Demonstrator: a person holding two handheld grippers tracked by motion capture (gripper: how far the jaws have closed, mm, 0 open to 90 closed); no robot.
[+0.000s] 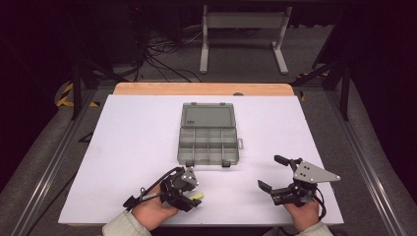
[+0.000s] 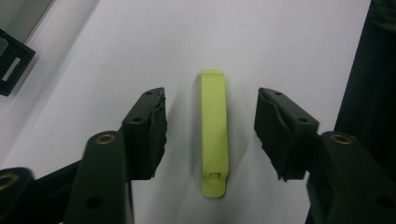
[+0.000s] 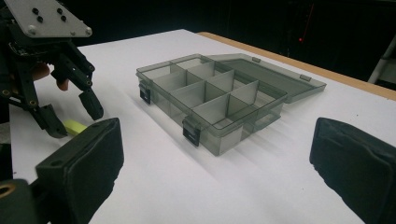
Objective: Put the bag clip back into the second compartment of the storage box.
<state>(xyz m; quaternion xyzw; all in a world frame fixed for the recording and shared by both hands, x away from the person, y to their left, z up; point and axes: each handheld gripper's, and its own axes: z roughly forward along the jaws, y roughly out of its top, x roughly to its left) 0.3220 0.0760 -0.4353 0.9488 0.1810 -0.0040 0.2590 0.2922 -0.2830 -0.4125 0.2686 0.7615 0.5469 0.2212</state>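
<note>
A slim yellow-green plastic piece [image 2: 214, 133] lies flat on the white table, also seen as a small yellow-green piece [image 1: 197, 196] near the front edge. My left gripper [image 2: 210, 135] points down over it with one jaw on each side; there is a gap between each pad and the piece, so it is open. A smoky clear compartment box [image 1: 209, 144] sits in the middle of the table with its lid [image 1: 207, 115] folded back flat. My right gripper [image 1: 274, 172] rests at the front right, jaws wide apart and empty, aimed at the compartment box [image 3: 212, 100].
The white table [image 1: 133, 147] has a wooden strip along its far edge [image 1: 201, 89]. Cables and a metal stand [image 1: 243, 34] sit on the floor beyond it. The box's two black latches [image 3: 191, 130] face the front edge.
</note>
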